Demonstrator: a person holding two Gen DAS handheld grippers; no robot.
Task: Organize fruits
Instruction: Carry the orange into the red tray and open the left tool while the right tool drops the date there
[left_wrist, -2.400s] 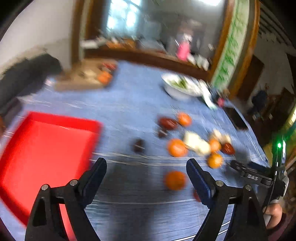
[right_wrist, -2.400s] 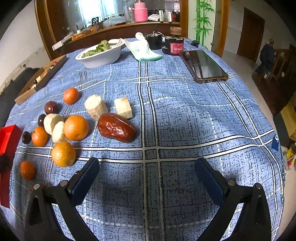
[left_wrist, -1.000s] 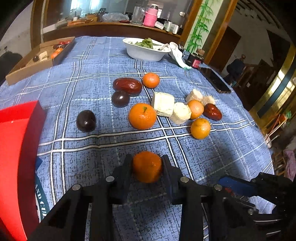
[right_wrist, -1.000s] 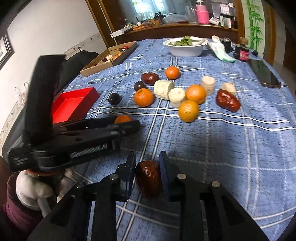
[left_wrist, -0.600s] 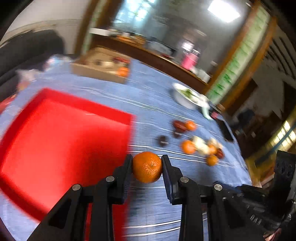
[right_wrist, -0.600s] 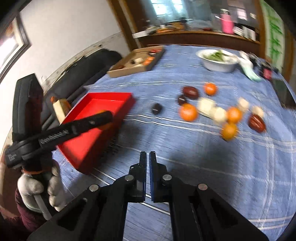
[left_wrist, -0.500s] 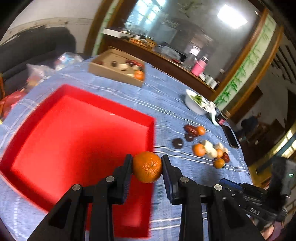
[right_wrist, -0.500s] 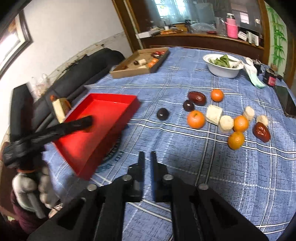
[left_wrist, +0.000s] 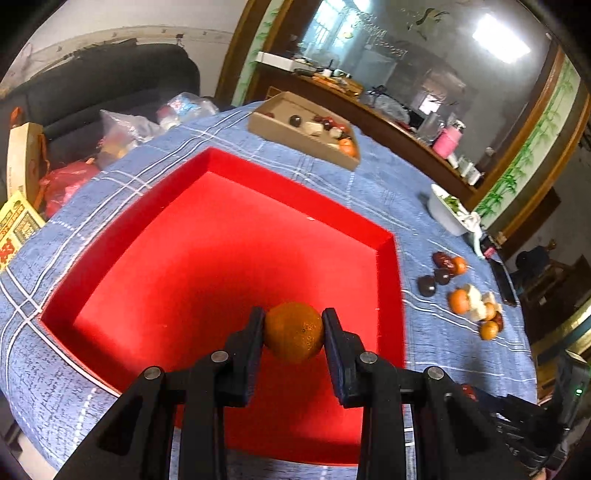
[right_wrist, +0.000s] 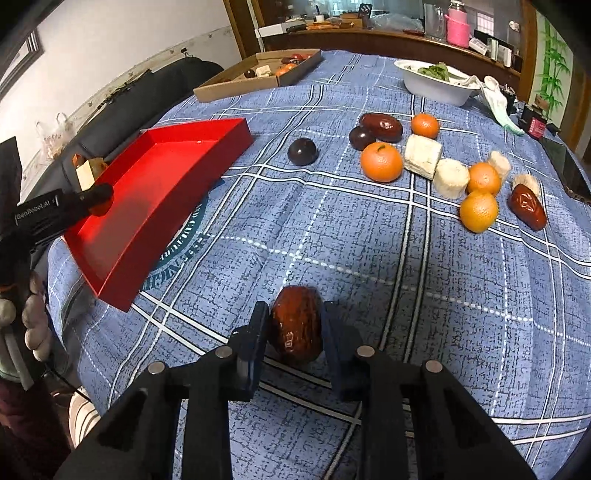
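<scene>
My left gripper (left_wrist: 293, 334) is shut on an orange (left_wrist: 294, 331) and holds it above the near right part of the empty red tray (left_wrist: 207, 236). My right gripper (right_wrist: 295, 326) is shut on a glossy brown date (right_wrist: 297, 324), held just above the blue checked tablecloth. The red tray (right_wrist: 155, 177) lies to its left, with the left gripper (right_wrist: 98, 199) over it. Loose fruit lies ahead on the right: oranges (right_wrist: 381, 161), dark plums (right_wrist: 303, 151), dates (right_wrist: 527, 206) and white chunks (right_wrist: 423, 156).
A cardboard box (right_wrist: 258, 75) with fruit stands at the back left. A white bowl of greens (right_wrist: 436, 81), a cloth and a phone (right_wrist: 567, 170) sit at the back right. A black sofa with bags lies past the table's left edge.
My left gripper has carried the orange further over the red tray. My right gripper now holds the date, which was not between its fingers in the two frames just before.
</scene>
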